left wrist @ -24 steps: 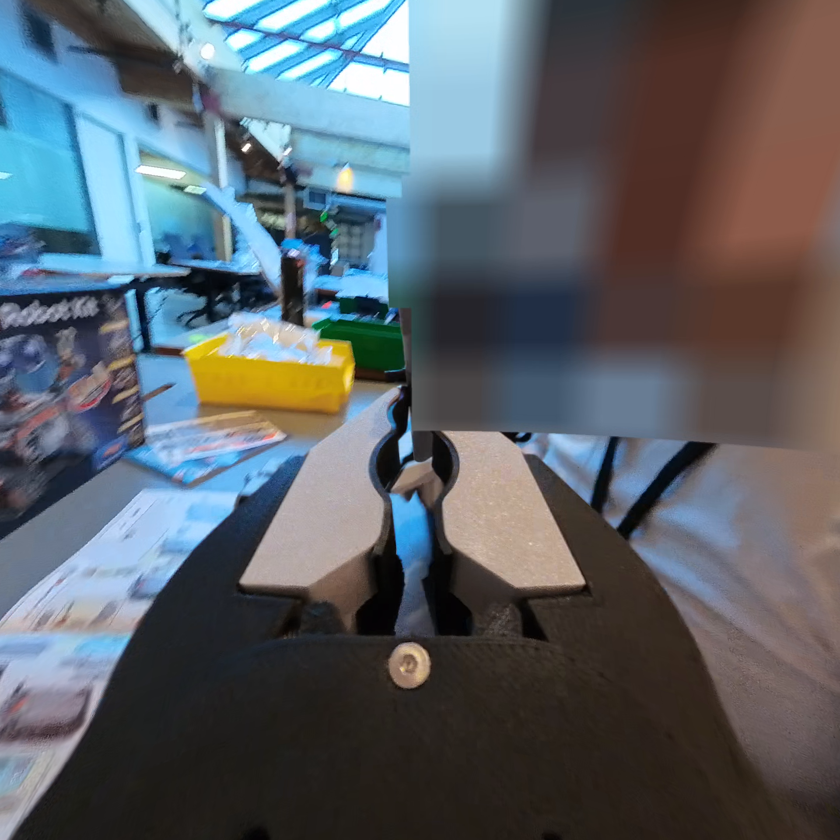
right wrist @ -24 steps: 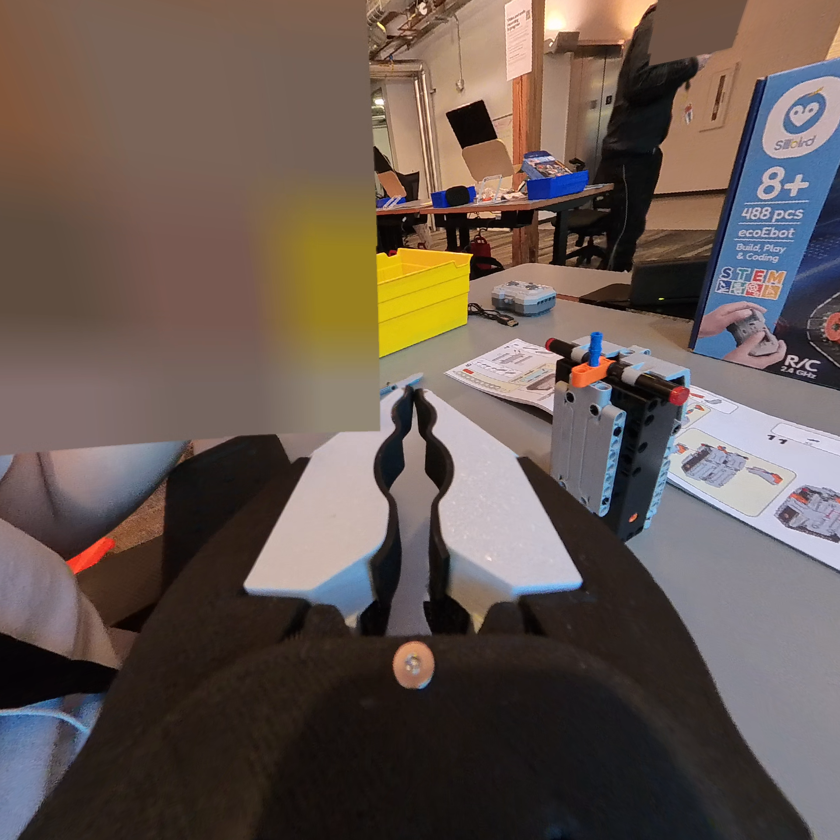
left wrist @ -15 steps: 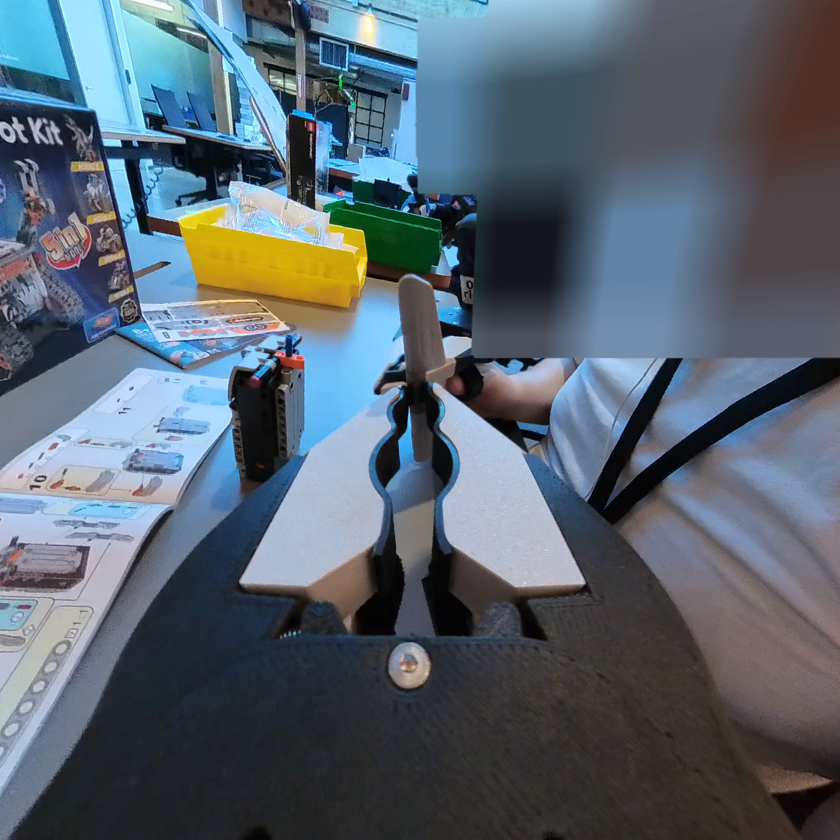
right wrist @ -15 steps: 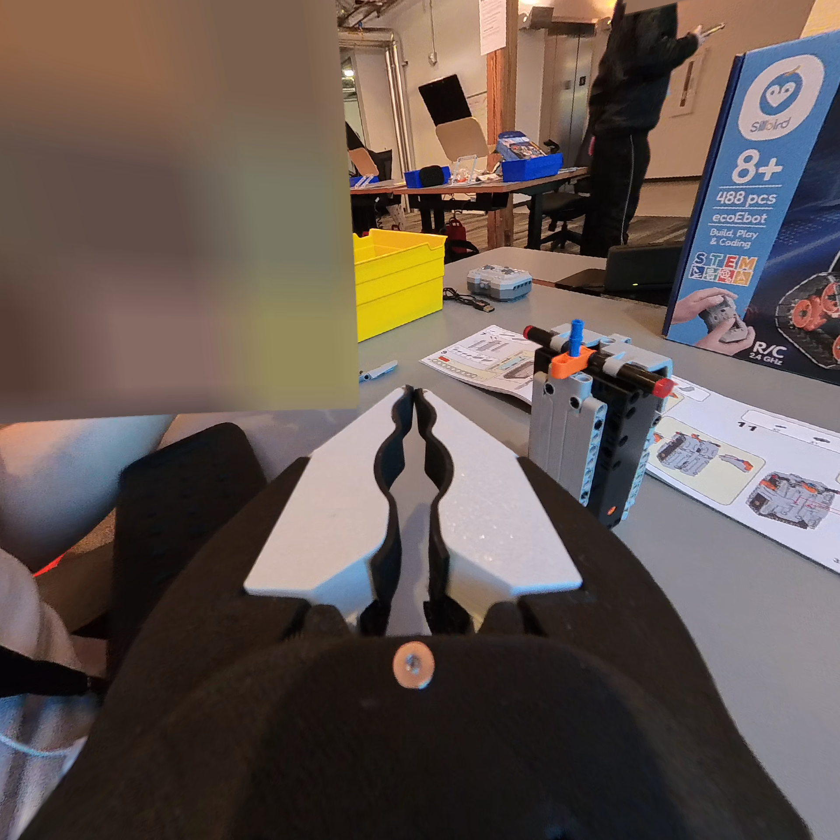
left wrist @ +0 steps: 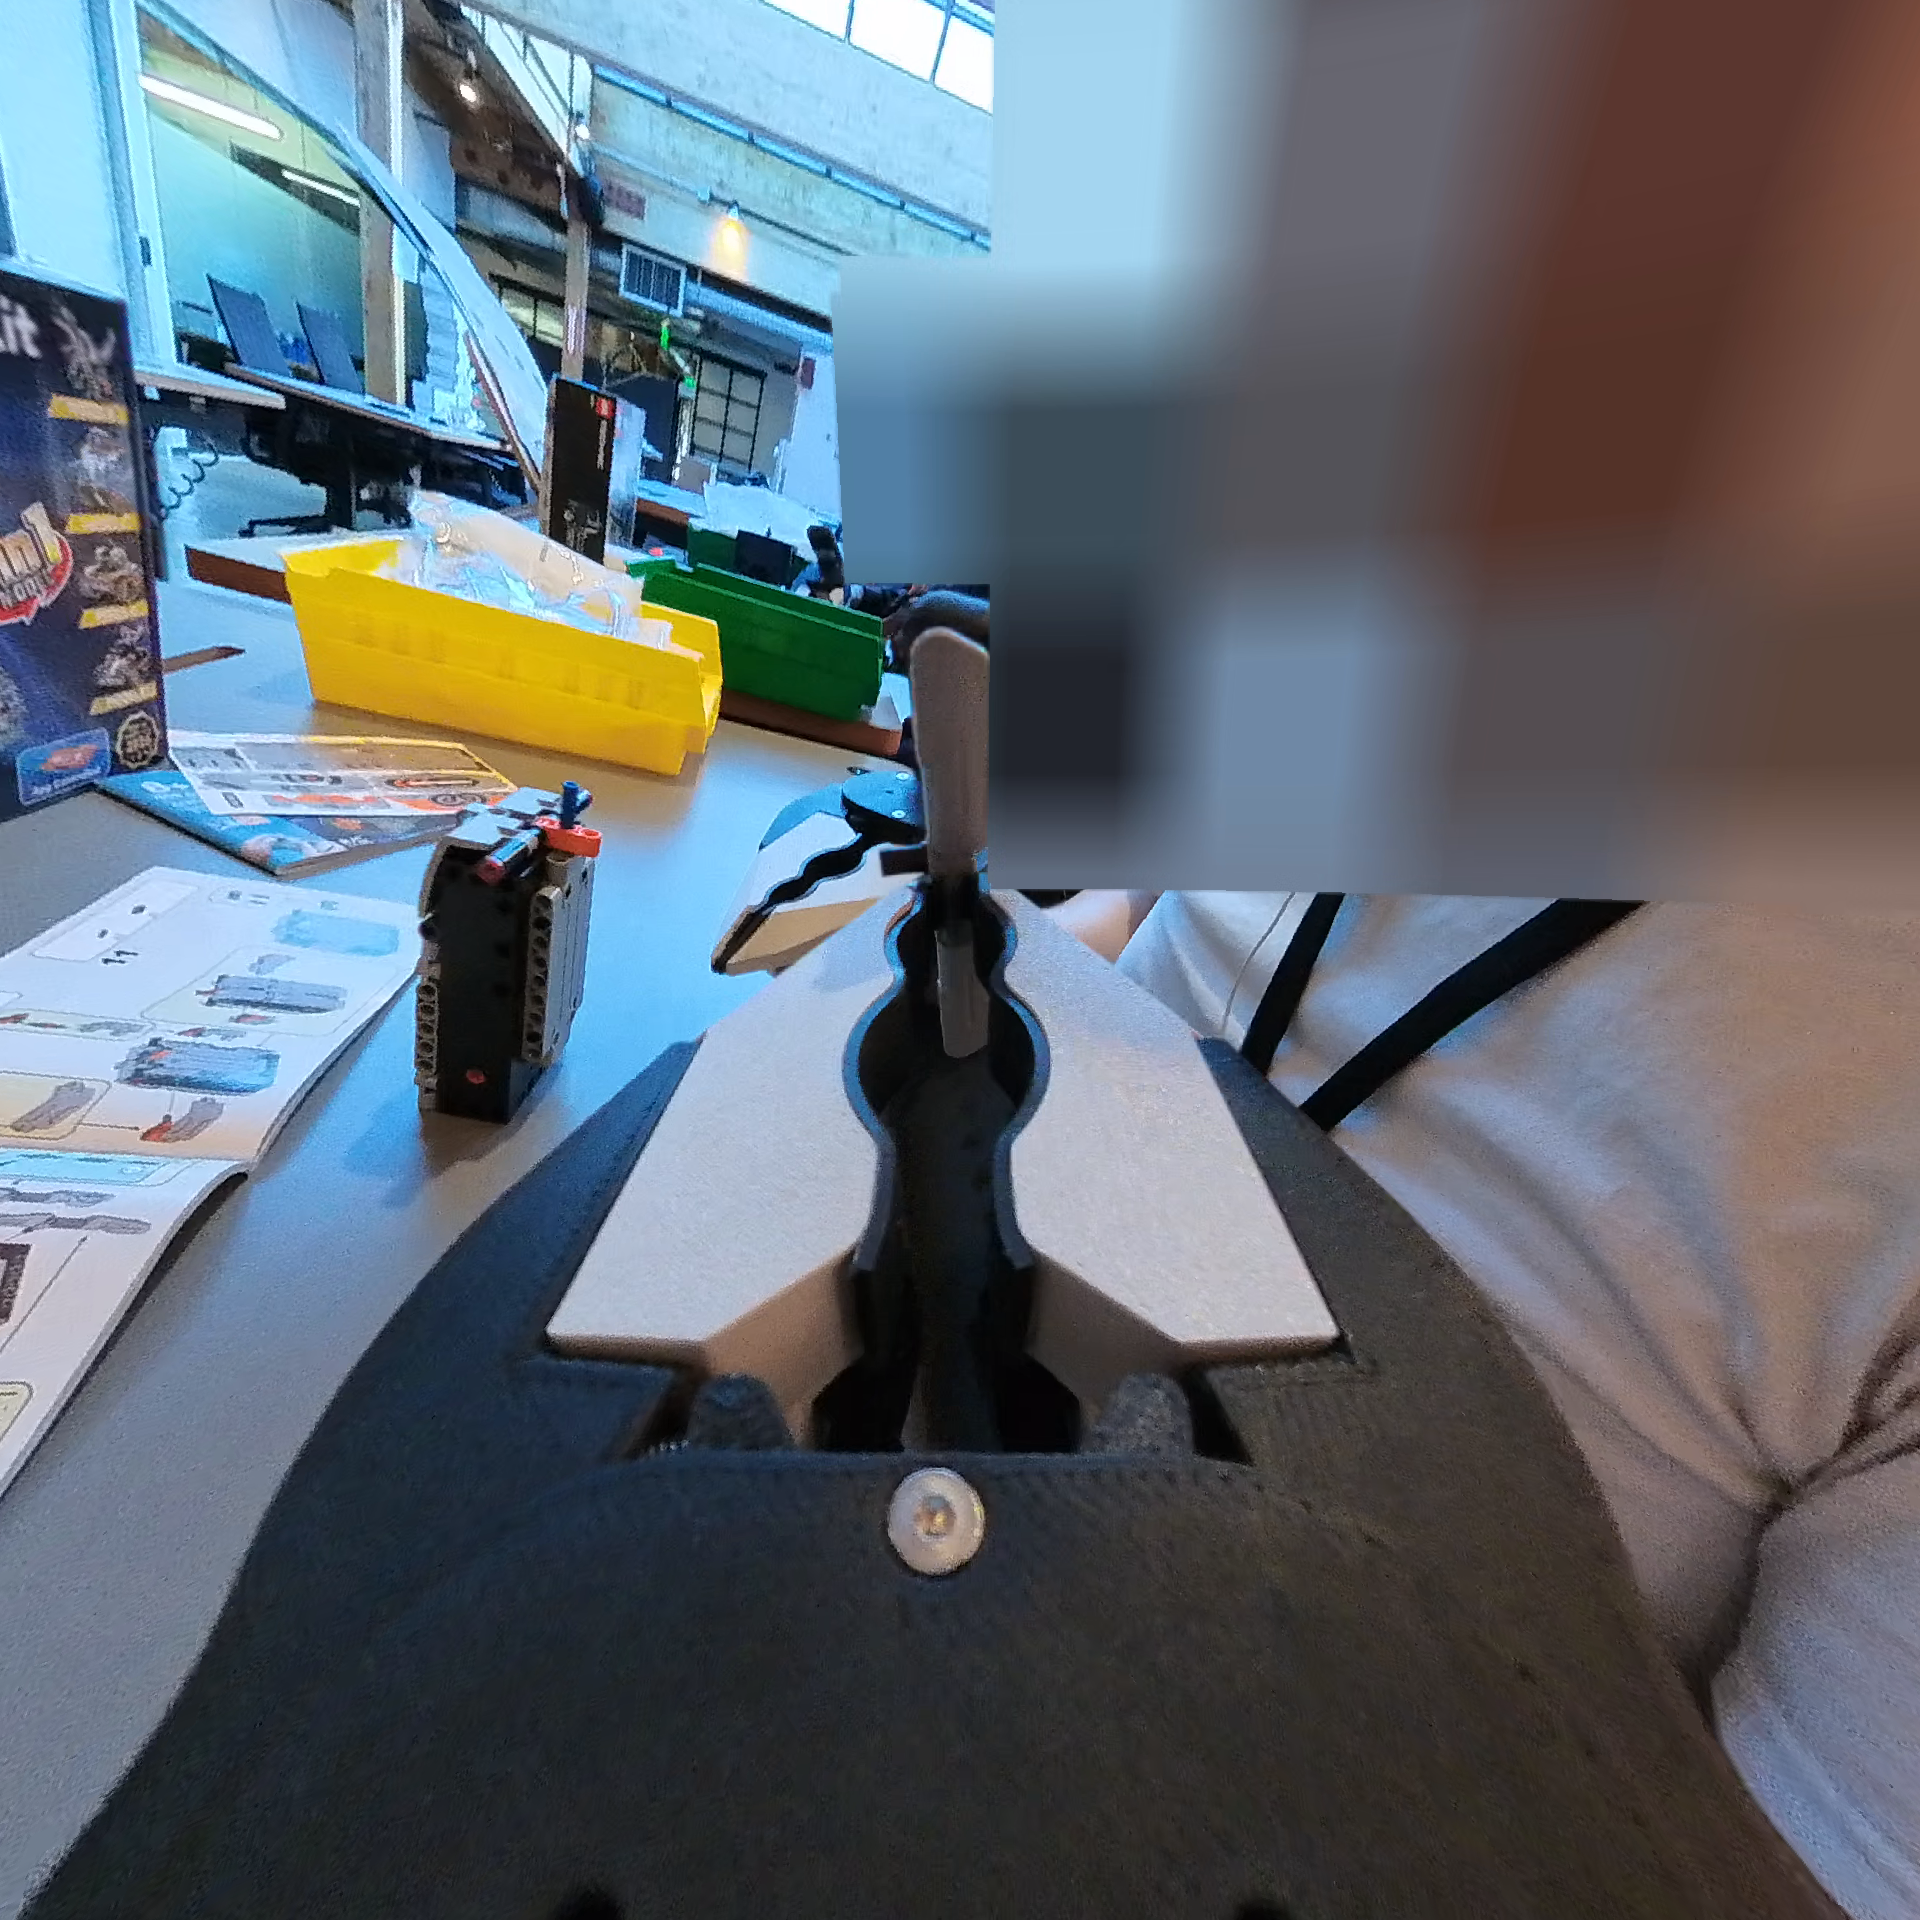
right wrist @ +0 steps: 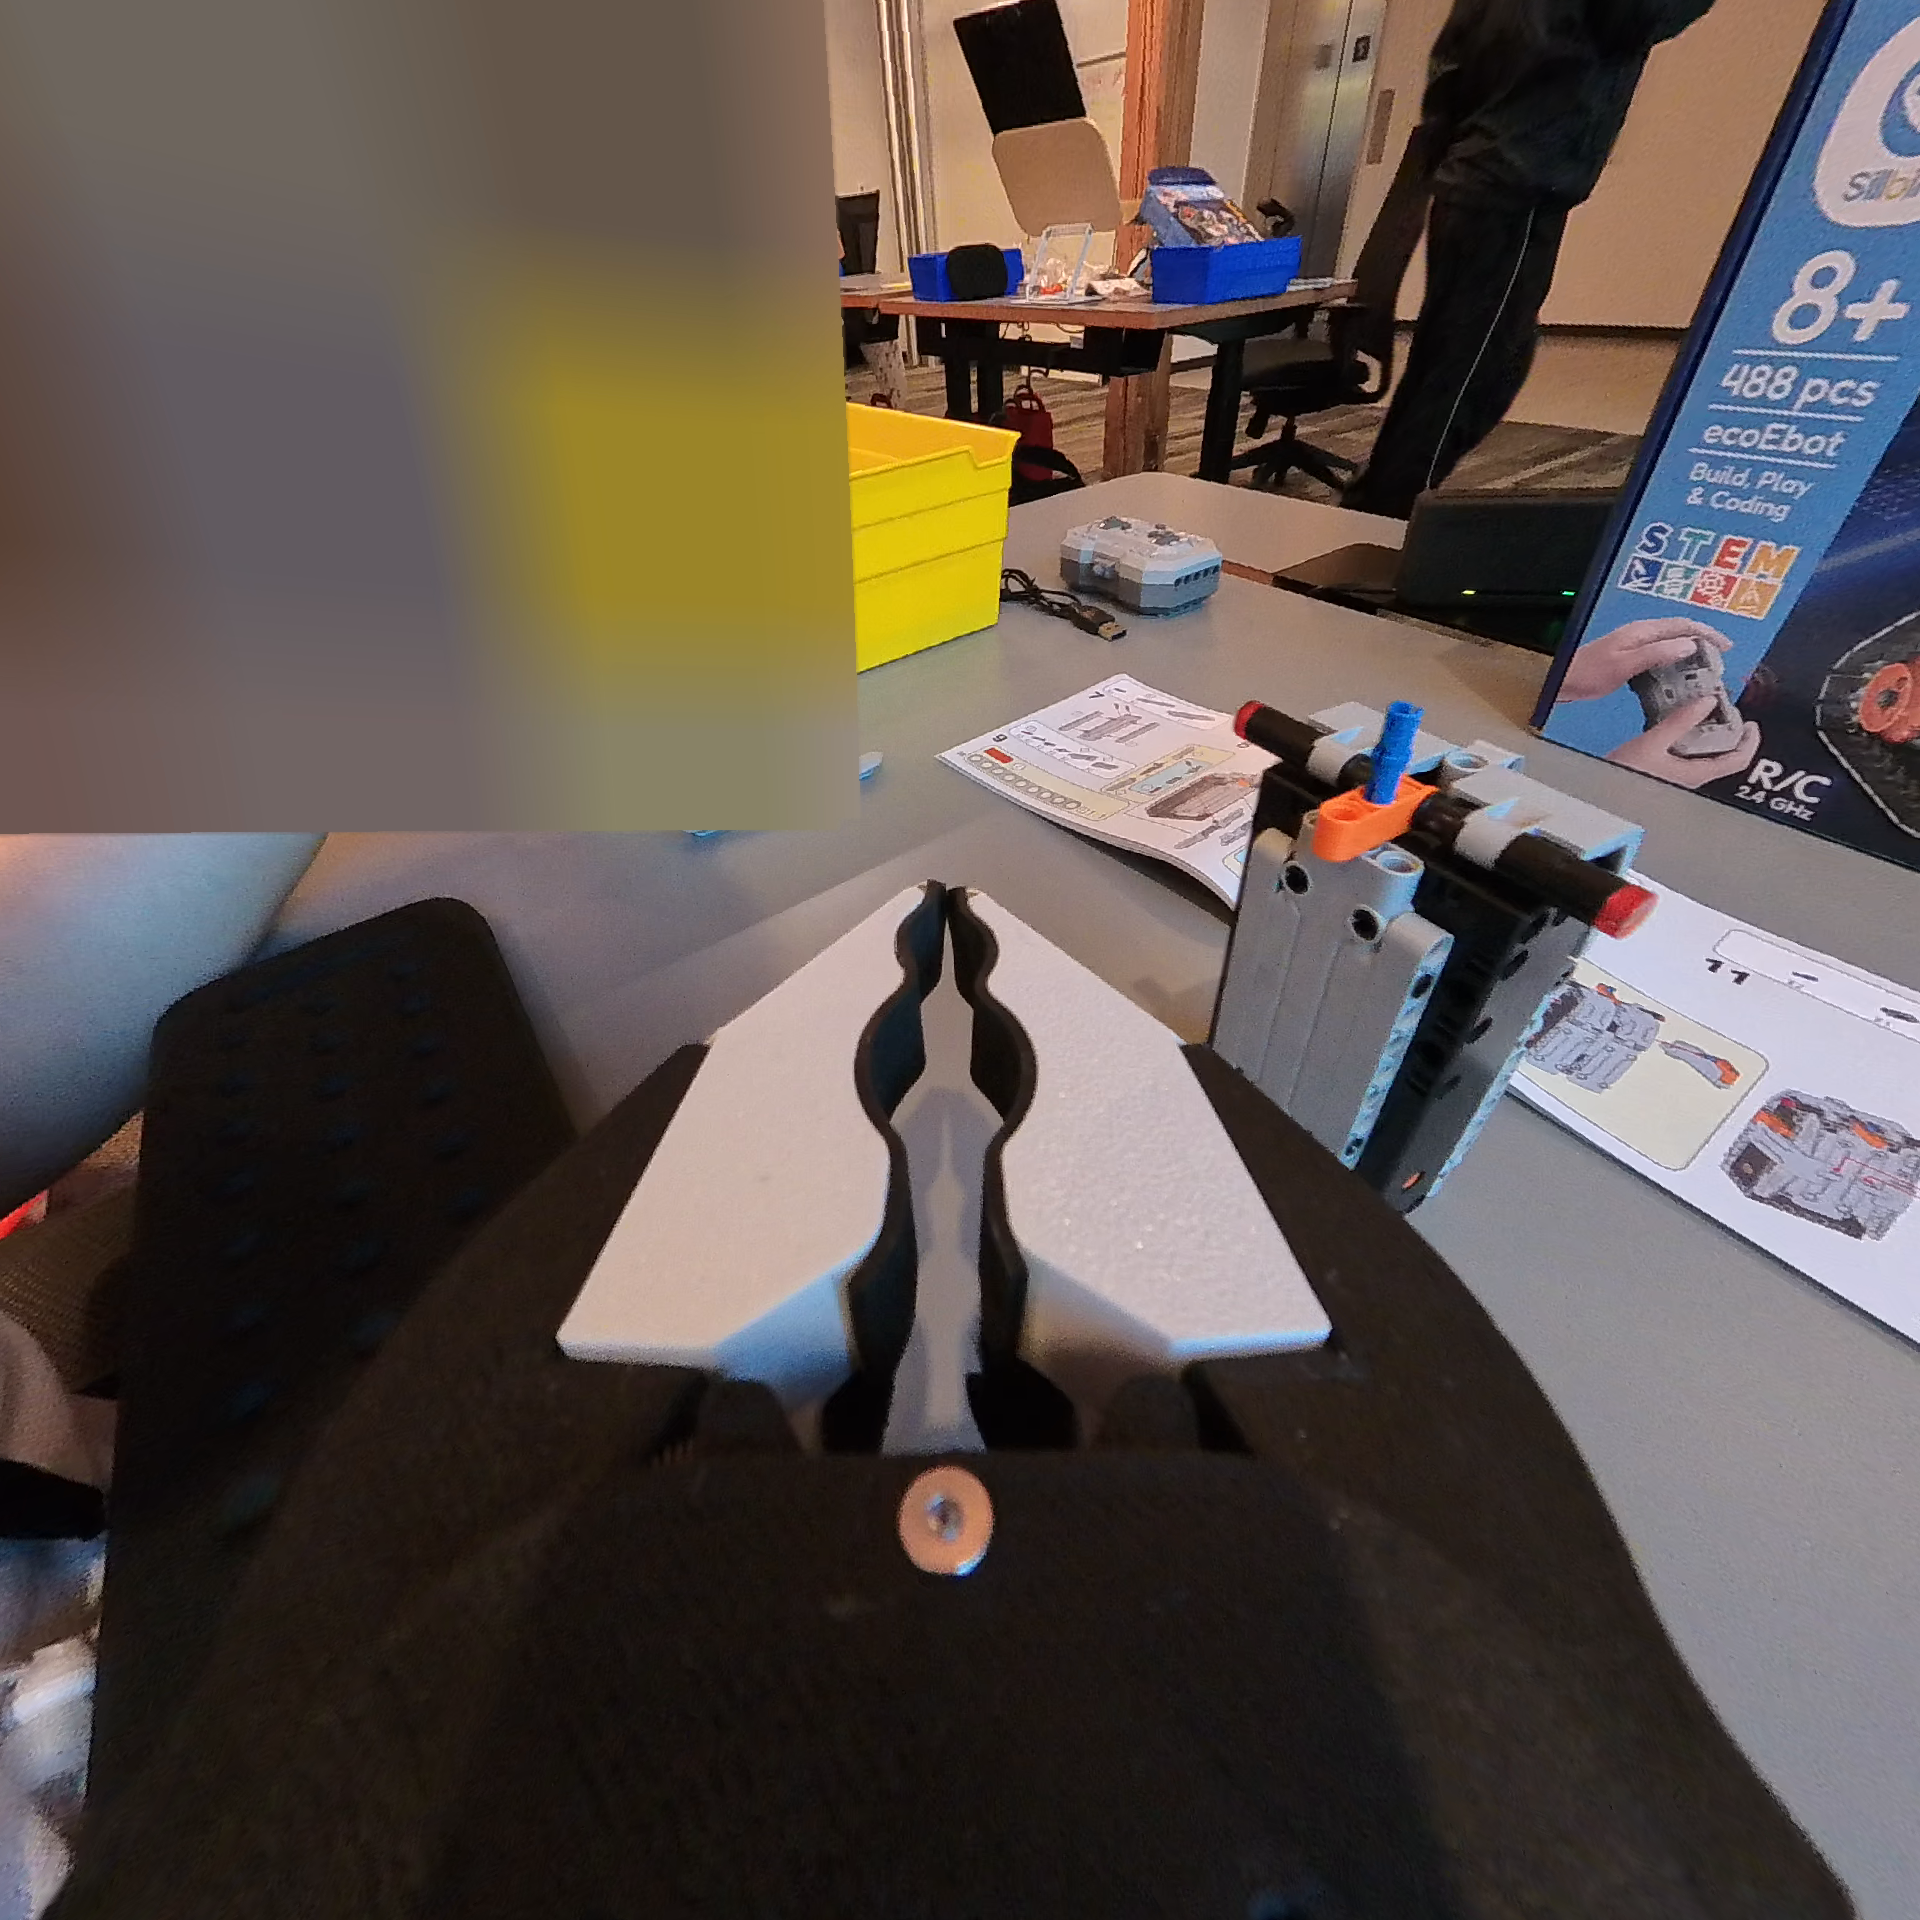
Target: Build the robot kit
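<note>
My left gripper (left wrist: 950, 896) is shut on a thin grey beam (left wrist: 948, 743) that stands upright out of the fingertips, its lower end in the gap behind them. A grey and black block assembly (left wrist: 504, 961) with a black axle, an orange connector and a blue pin on top stands on the grey table, left of this gripper. My right gripper (right wrist: 948, 896) is shut and empty, just left of and close to the same assembly (right wrist: 1403, 966). The right gripper also shows in the left wrist view (left wrist: 805, 883), pointing toward the assembly.
An open instruction booklet (left wrist: 156, 1039) (right wrist: 1714, 1049) lies under and beside the assembly. A yellow bin (left wrist: 499, 665) (right wrist: 925, 530) and a green bin (left wrist: 774, 644) stand behind. A tall kit box (right wrist: 1766, 416), a grey controller (right wrist: 1138, 561) with a cable, and a standing person (right wrist: 1486, 208) are farther off. Across from one pair of fingers to the other is roughly 15 cm.
The left gripper has swung down from pointing up at the seated person to the table, bringing the assembly into view, still holding the beam. The right gripper has tilted down and come nearer the assembly.
</note>
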Demonstrator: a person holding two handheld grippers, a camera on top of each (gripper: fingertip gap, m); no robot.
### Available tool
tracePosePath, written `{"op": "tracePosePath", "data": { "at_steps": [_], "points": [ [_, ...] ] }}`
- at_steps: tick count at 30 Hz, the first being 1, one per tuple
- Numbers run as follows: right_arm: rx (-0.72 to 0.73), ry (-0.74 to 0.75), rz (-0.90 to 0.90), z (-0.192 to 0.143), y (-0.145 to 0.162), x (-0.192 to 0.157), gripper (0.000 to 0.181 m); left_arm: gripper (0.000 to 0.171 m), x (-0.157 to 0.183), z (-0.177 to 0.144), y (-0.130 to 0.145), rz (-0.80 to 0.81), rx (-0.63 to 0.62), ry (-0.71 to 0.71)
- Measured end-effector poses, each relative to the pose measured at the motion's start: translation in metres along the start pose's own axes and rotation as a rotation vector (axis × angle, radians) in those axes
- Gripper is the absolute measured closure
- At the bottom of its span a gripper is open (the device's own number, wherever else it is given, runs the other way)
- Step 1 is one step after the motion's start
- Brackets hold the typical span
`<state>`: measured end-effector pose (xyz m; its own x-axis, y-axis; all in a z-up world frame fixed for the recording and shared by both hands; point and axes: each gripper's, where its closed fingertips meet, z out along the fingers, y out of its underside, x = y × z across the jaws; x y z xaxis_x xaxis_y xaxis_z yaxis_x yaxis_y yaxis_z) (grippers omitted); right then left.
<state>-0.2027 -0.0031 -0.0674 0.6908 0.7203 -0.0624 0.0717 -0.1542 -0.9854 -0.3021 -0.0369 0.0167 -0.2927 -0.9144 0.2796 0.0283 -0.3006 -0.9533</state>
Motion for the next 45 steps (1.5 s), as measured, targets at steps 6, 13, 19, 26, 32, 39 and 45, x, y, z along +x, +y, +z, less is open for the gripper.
{"op": "tracePosePath", "data": {
  "at_steps": [6, 13, 19, 26, 32, 39, 45],
  "points": [
    [0.004, -0.015, -0.001, 0.000, 0.000, -0.002, 0.181, 0.167, 0.026, -0.014, -0.026, 0.003, 0.104, 0.131],
    [0.007, -0.039, -0.001, -0.001, -0.001, -0.007, 0.181, 0.167, 0.028, -0.021, -0.037, 0.002, 0.044, 0.118],
    [0.026, -0.038, -0.004, -0.006, -0.004, -0.008, 0.181, 0.167, 0.035, -0.027, -0.048, 0.003, 0.109, 0.178],
    [0.037, -0.055, 0.023, -0.009, -0.006, -0.009, 0.181, 0.167, 0.031, -0.022, -0.047, -0.007, 0.086, 0.173],
    [0.038, -0.070, 0.047, -0.011, -0.006, -0.010, 0.181, 0.167, 0.035, -0.019, -0.049, -0.011, 0.095, 0.214],
    [0.047, -0.073, 0.061, -0.012, -0.007, -0.009, 0.181, 0.167, 0.034, -0.013, -0.048, -0.007, 0.076, 0.214],
    [0.033, -0.074, 0.070, -0.011, -0.005, -0.008, 0.181, 0.167, 0.022, -0.003, -0.042, 0.012, 0.011, 0.104]
  ]
}}
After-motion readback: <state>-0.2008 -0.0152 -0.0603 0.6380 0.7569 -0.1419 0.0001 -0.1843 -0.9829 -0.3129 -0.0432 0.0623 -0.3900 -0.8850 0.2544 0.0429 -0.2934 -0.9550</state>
